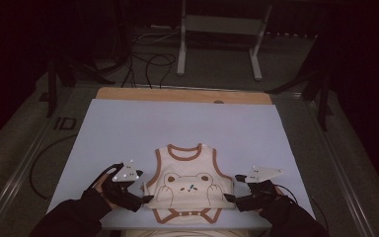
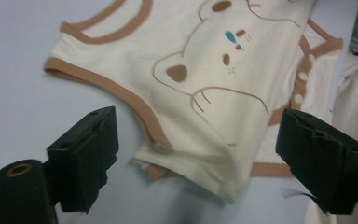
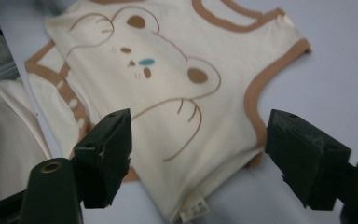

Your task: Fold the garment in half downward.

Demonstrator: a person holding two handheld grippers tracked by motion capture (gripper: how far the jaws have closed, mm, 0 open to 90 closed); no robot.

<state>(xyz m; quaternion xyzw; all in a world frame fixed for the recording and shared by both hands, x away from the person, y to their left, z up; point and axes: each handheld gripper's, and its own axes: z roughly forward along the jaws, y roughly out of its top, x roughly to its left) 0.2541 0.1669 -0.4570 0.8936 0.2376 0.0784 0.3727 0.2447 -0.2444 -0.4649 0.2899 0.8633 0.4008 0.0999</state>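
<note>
A cream sleeveless baby bodysuit [image 1: 190, 185] with brown trim and a bear print lies flat near the front edge of the table. My left gripper [image 1: 144, 186] hovers at its lower left side, jaws wide apart. In the left gripper view the bodysuit [image 2: 186, 51] has its folded lower corner lying between the jaws of the left gripper [image 2: 198, 123], untouched. My right gripper [image 1: 232, 188] hovers at the lower right side. In the right gripper view the bodysuit [image 3: 168, 70] has its side seam and small label under the spread jaws of the right gripper [image 3: 200, 121]. Neither gripper holds anything.
A pale blue sheet [image 1: 128, 128] covers the table, with a wooden strip [image 1: 177, 95] showing at the far edge. Beyond it stand white metal frame legs [image 1: 182, 49] and loose cables [image 1: 153, 64] on the floor. Pale cloth [image 2: 354, 98] lies at the table's front edge.
</note>
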